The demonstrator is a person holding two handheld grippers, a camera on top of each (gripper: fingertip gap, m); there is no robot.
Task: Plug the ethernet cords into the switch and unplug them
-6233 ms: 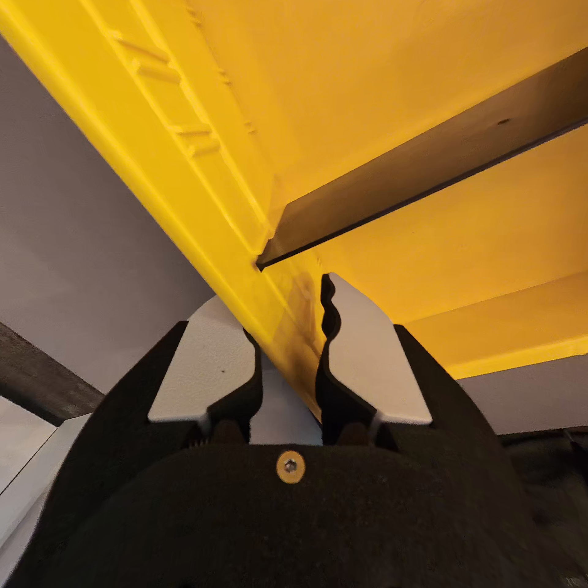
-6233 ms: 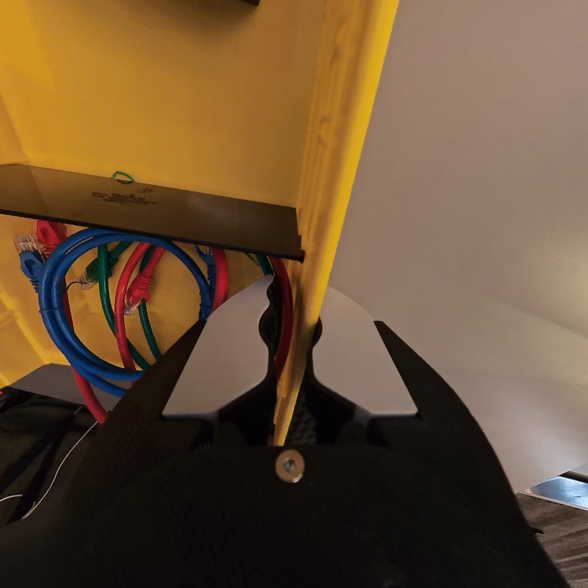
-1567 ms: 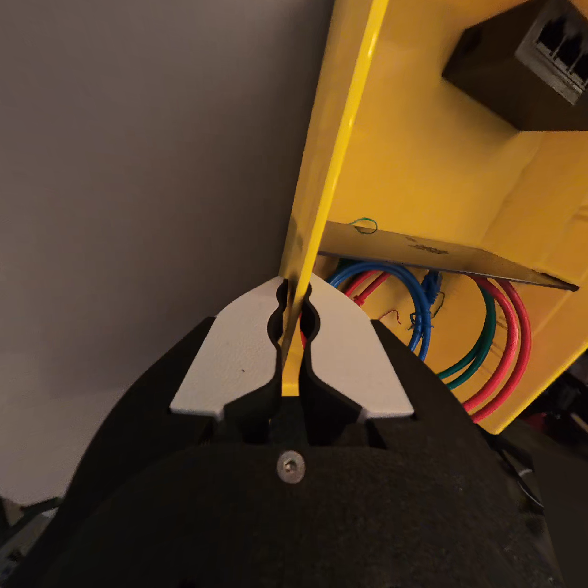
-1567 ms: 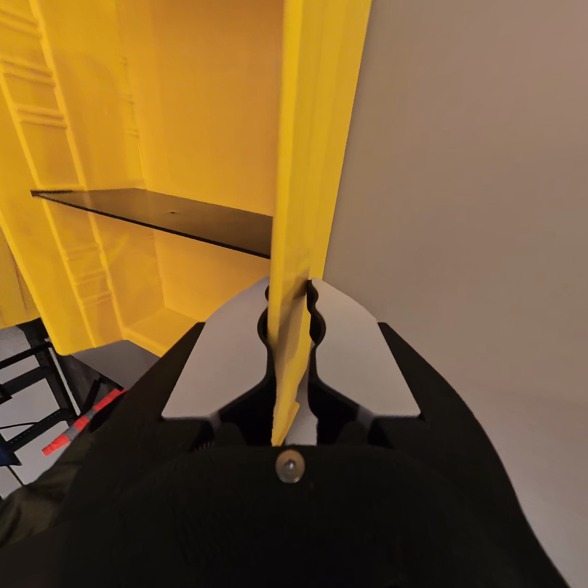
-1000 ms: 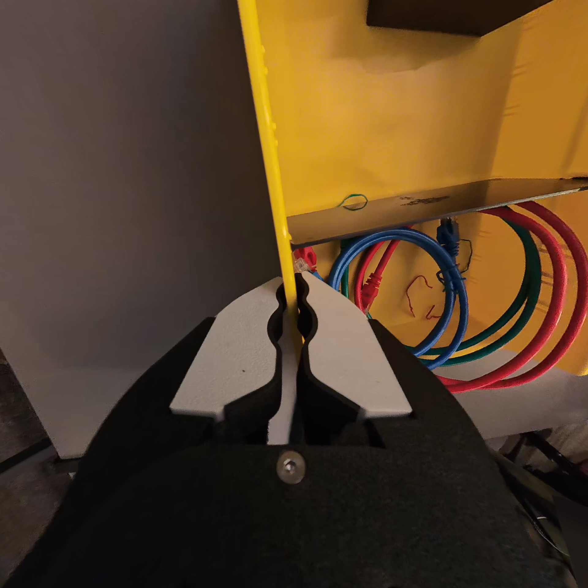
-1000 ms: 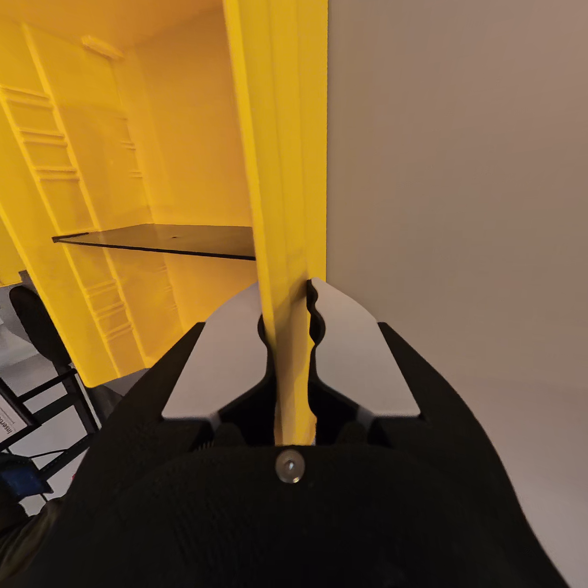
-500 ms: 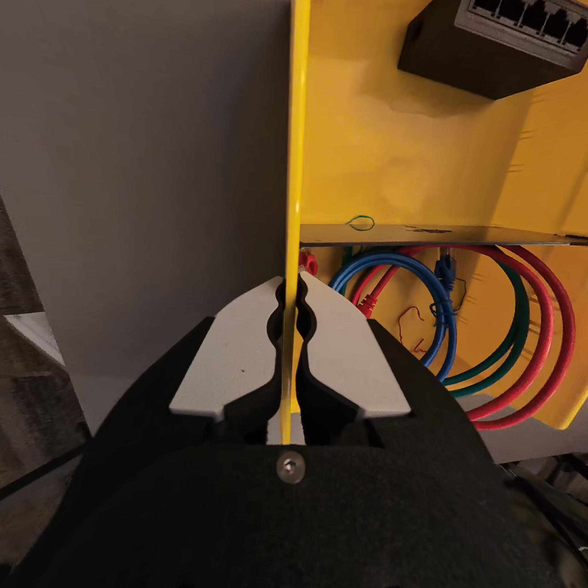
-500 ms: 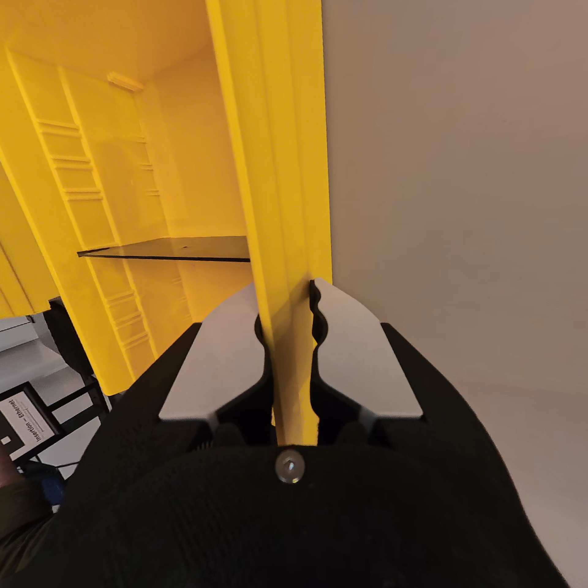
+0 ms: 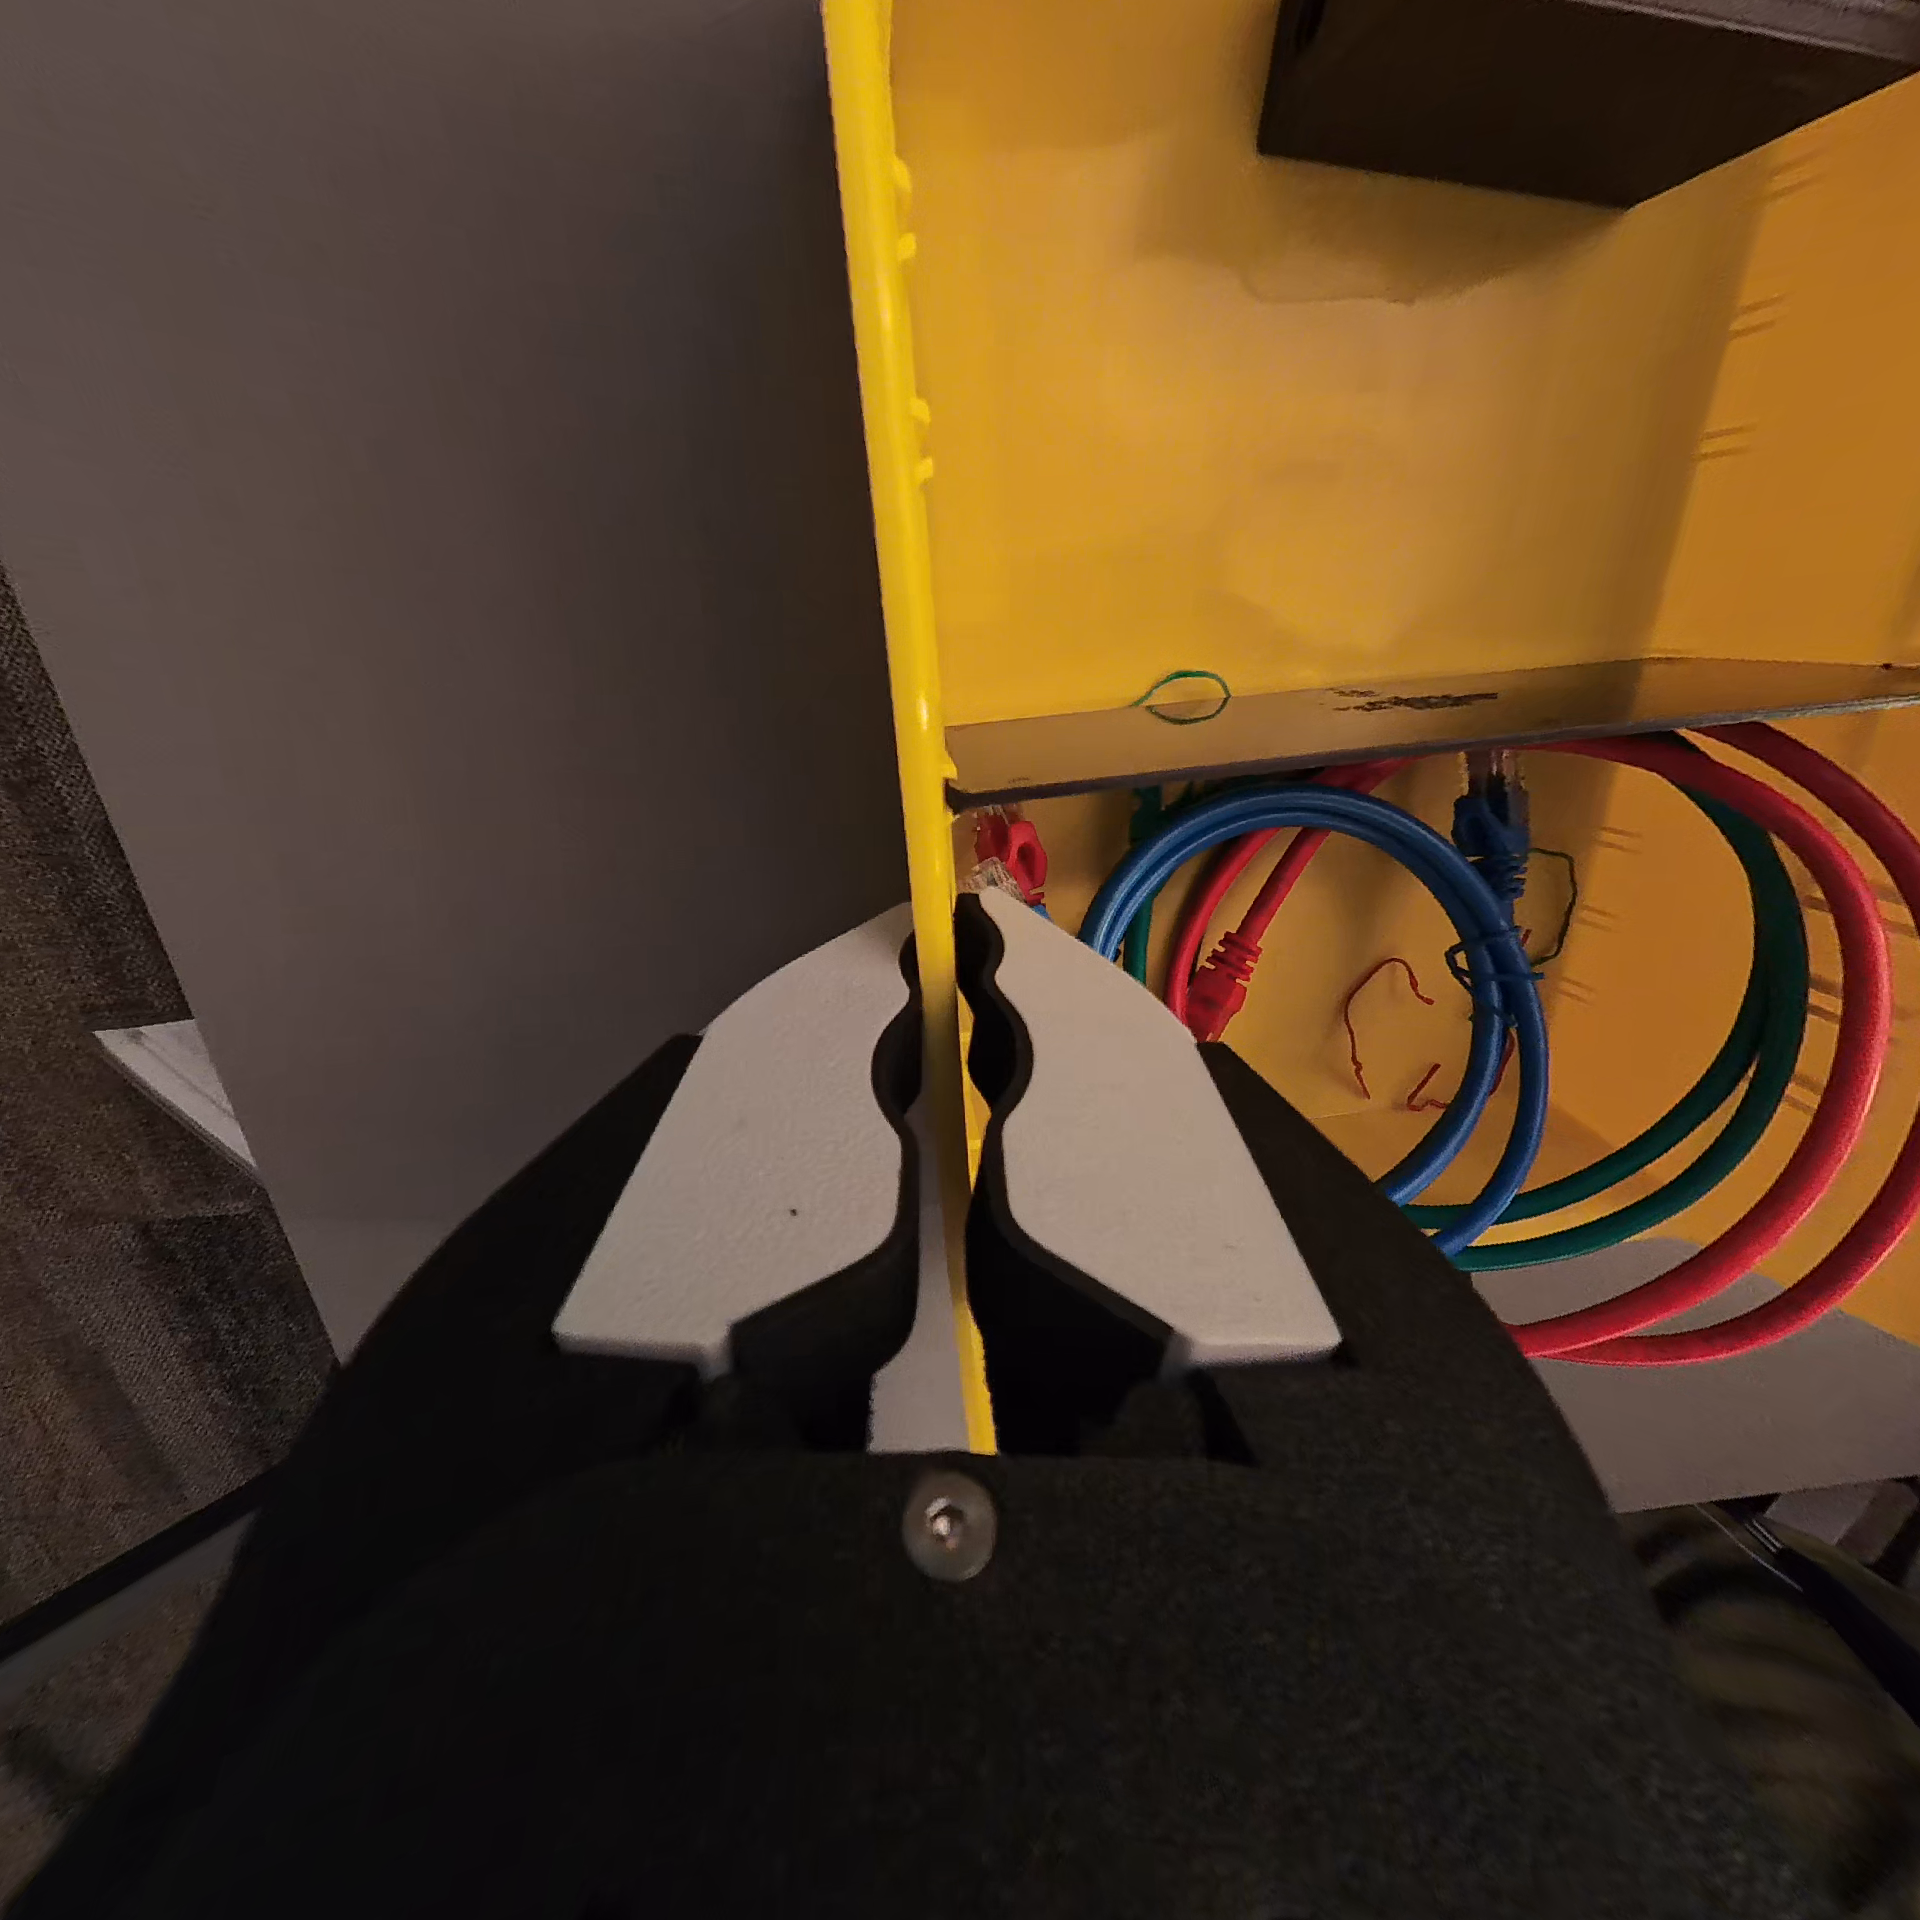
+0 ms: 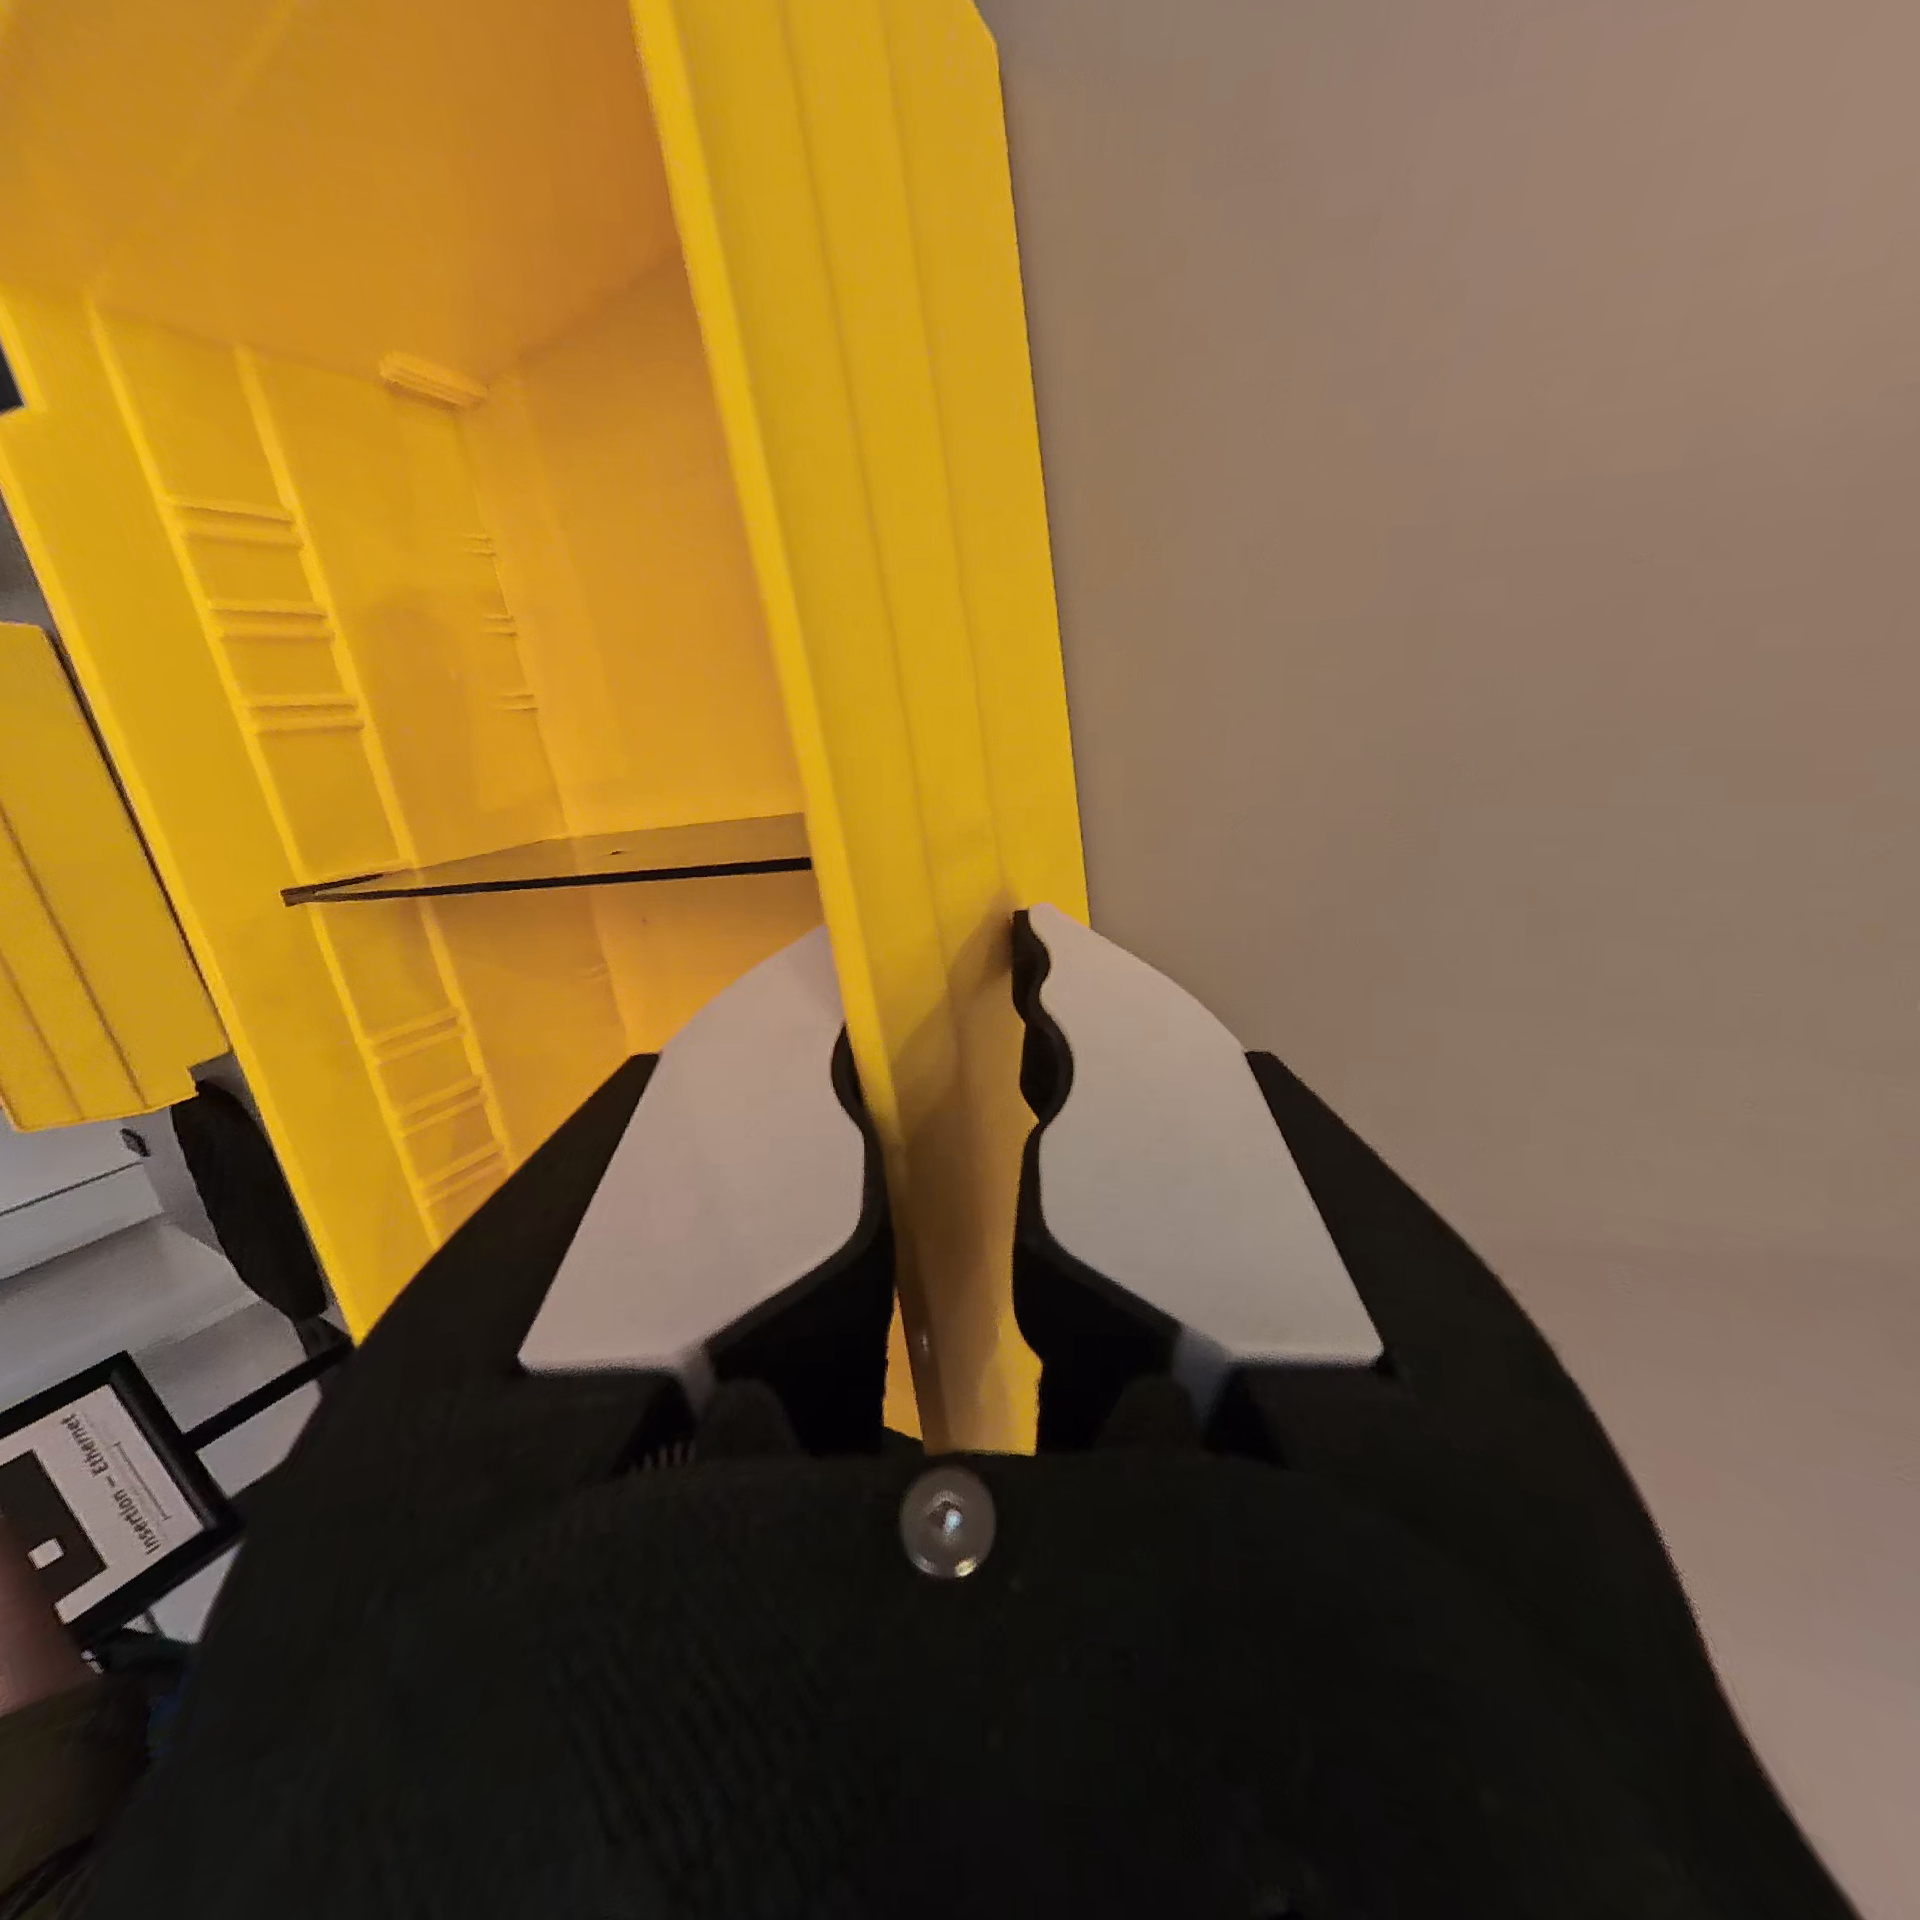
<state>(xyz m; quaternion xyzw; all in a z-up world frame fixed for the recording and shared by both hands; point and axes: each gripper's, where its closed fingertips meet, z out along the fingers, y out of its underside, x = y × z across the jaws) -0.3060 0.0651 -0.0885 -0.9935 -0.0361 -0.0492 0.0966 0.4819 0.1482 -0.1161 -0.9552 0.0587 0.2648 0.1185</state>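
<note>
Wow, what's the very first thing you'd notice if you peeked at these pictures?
The big bright yellow bin fills both views, with the left tool pinching one thin side wall and the right tool pinching the opposite wall. Next come the looped red cord, green cord and blue cord, tucked under a dark divider in the left wrist view. A dark box sits at that view's top right.

Yellow bin [image 9: 1351,468] now upright, cords [image 9: 1558,1039] lower.

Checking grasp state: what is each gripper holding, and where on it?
Left gripper clamps the yellow bin by its thin side wall; right gripper grips the bin's opposite ribbed wall edge. No cords held.
</note>
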